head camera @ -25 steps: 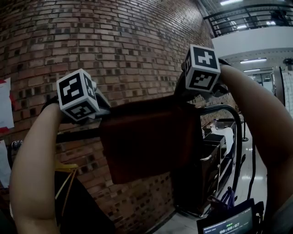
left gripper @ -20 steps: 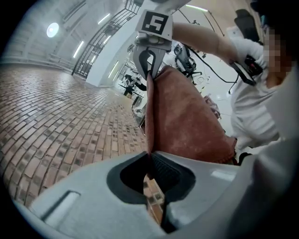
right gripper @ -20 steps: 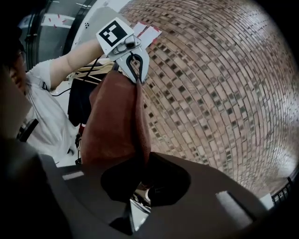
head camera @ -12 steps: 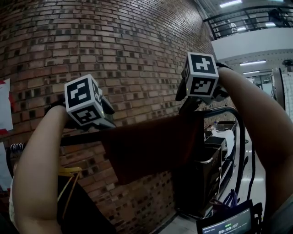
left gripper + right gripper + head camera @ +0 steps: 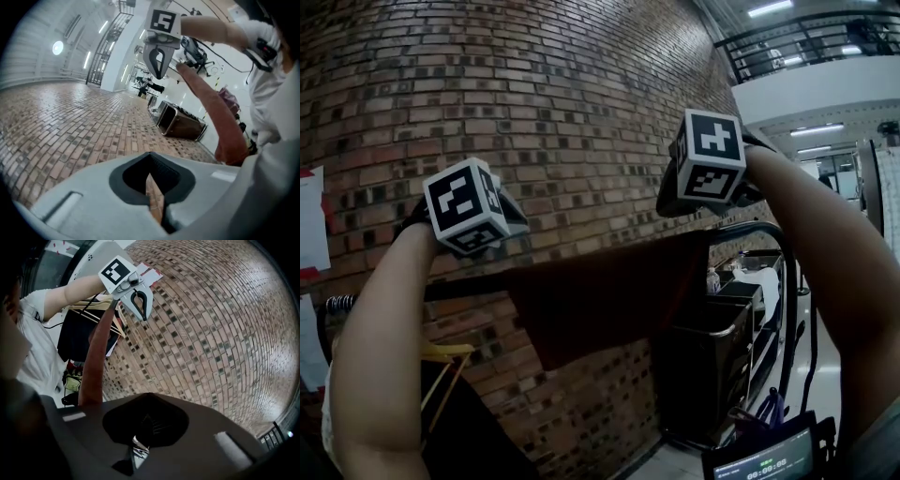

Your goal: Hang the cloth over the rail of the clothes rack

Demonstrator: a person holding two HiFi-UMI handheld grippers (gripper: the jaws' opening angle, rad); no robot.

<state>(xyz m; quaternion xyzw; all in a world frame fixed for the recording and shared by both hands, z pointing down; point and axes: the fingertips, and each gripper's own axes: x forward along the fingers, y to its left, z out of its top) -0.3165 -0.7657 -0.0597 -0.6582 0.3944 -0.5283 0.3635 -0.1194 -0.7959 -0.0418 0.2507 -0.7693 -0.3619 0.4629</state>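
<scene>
1. Where the person's left arm (image 5: 375,356) rises at the left of the head view, the left gripper (image 5: 143,314) stands just above the rail (image 5: 469,285). Its jaws are drawn to a thin slit, with only the brick wall (image 5: 534,112) showing through and nothing held between them.
2. The dark rail runs roughly level in front of the wall. The reddish-brown cloth (image 5: 600,300) is draped over it and hangs down on the near side, between the two grippers.
3. The right gripper (image 5: 158,74) is raised near the cloth's upper right corner. Its jaws are likewise closed to a sliver and grip nothing.
4. At the lower right, a black cart (image 5: 703,366) stands on the floor beyond the cloth's right edge.
</scene>
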